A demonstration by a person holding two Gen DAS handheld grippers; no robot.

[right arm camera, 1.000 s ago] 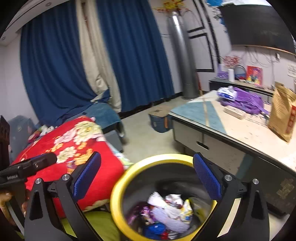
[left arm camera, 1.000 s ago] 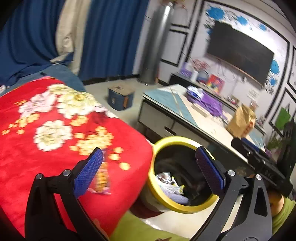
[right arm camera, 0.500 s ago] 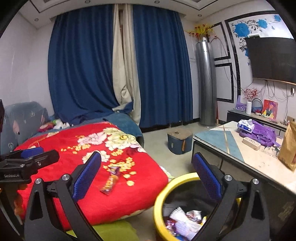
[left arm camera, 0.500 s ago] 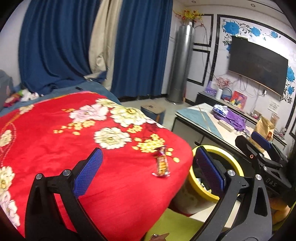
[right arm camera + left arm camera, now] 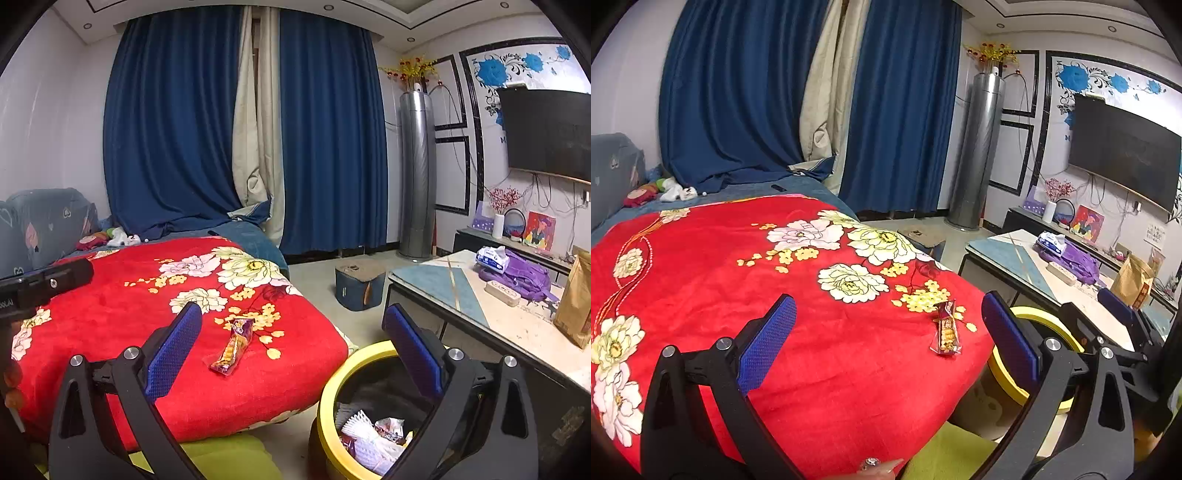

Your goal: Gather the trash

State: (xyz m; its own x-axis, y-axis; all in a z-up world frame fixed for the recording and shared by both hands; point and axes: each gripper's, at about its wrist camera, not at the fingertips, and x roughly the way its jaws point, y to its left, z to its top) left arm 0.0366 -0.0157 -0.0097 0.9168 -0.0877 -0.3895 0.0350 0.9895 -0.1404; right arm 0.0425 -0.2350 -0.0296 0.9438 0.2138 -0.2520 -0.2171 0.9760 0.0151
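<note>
A snack wrapper (image 5: 946, 329) lies on the red flowered blanket (image 5: 701, 280) near its right edge; it also shows in the right wrist view (image 5: 232, 346). A yellow-rimmed trash bin (image 5: 334, 402) with several wrappers inside stands on the floor beside the bed; its rim shows in the left wrist view (image 5: 1034, 314). My left gripper (image 5: 886, 343) is open and empty above the blanket, left of the wrapper. My right gripper (image 5: 291, 350) is open and empty, between the wrapper and the bin.
A low table (image 5: 461, 295) with a purple bag (image 5: 524, 273) and a brown paper bag (image 5: 576, 302) stands right of the bin. A small blue box (image 5: 360, 282) sits on the floor. Blue curtains (image 5: 177, 129) and a grey floor unit (image 5: 417, 177) stand behind.
Both grippers have lifted and drawn back from over the bin toward the bed. The wrapper on the blanket has come into full view. Both stay open.
</note>
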